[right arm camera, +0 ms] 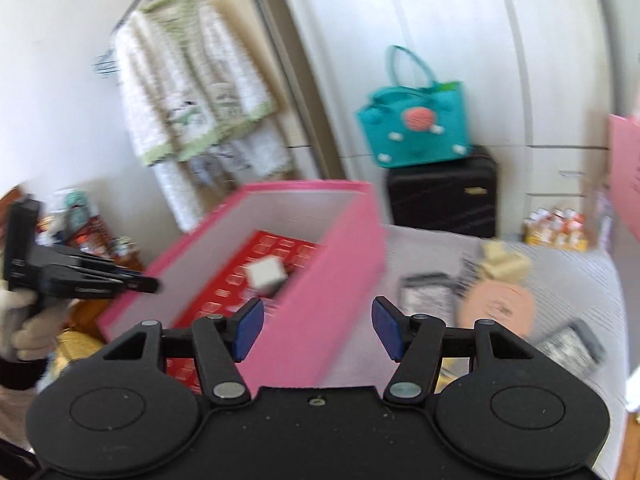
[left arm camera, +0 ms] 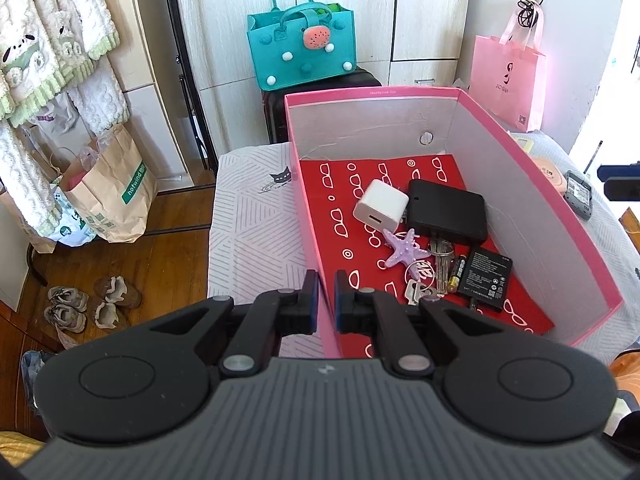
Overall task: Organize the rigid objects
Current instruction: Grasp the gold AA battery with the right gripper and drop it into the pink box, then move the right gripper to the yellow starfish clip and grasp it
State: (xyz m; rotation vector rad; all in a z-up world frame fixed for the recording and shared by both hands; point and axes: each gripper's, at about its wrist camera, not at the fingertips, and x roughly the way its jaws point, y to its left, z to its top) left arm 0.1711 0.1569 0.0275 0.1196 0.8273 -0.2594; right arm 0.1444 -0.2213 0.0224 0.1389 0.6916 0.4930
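Pink cardboard box (left arm camera: pixel 532 200) sits on a striped bed cover (left arm camera: pixel 256 216); its near wall is pinched by the left hand-held gripper (left arm camera: pixel 326 300). Inside lie a white charger cube (left arm camera: pixel 380 206), matte black case (left arm camera: pixel 448 212), purple starfish (left arm camera: pixel 404 248) and flat battery (left arm camera: pixel 484 274). Motion blur smears the right view, where the right hand-held gripper (right arm camera: pixel 318 334) is spread wide.

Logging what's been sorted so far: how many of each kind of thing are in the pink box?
Charger: 1
Black case: 1
Starfish: 1
Key bunch: 1
AA battery: 1
Flat phone battery: 1
Total: 6, all in the pink box.
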